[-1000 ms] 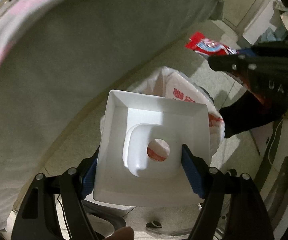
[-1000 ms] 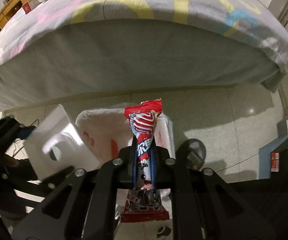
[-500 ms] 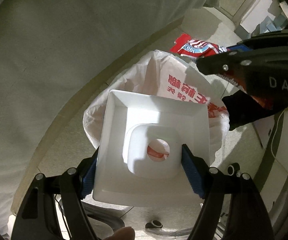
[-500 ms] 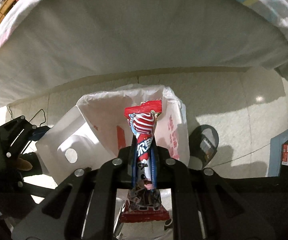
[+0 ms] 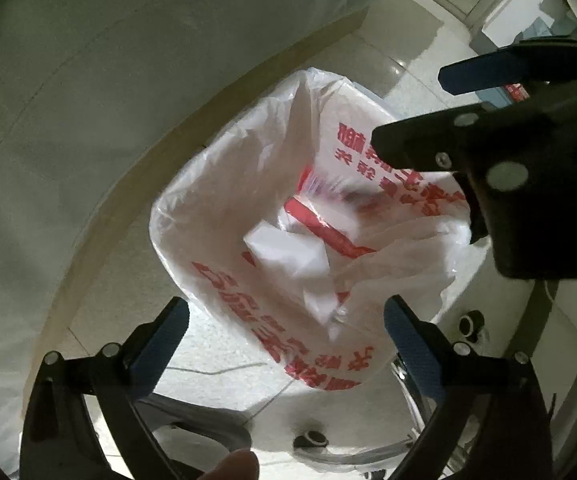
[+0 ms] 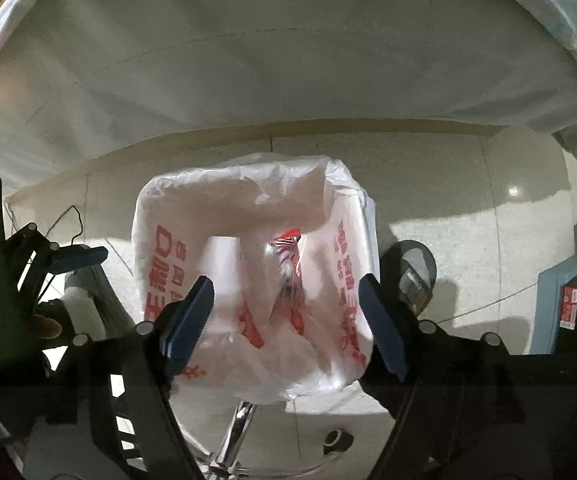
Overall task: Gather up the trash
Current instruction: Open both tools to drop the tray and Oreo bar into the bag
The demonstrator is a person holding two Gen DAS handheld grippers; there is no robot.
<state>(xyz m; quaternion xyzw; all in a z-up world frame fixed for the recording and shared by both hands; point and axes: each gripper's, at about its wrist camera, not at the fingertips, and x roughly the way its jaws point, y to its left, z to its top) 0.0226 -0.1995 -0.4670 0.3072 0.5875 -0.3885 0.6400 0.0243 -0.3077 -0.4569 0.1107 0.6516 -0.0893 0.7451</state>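
Observation:
A white plastic trash bag point(image 5: 224, 184) with red print stands open on the floor below both grippers. Inside it lie the white foam tray point(image 5: 288, 252) and the red snack wrapper point(image 5: 320, 220). My left gripper point(image 5: 284, 330) hangs over the bag's near rim, its jaws opening with nothing between them. My right gripper point(image 5: 416, 112) reaches in from the upper right. In the right wrist view the bag point(image 6: 248, 196) holds the foam tray point(image 6: 224, 264) and wrapper point(image 6: 286, 268). There my right gripper point(image 6: 286, 308) is opening and holds nothing, and the left gripper point(image 6: 76, 258) is at the left edge.
A bed with a hanging pale sheet point(image 6: 288, 60) fills the far side above the tiled floor. A dark slipper point(image 6: 416, 272) lies right of the bag, and blue boxes point(image 6: 576, 300) stand further right. A thin cable point(image 6: 72, 216) runs at the left. Chrome tubing point(image 6: 232, 432) shows below the bag.
Both grippers sank toward the bag and let go. The foam tray left the left jaws and the wrapper left the right jaws; both now lie inside the bag.

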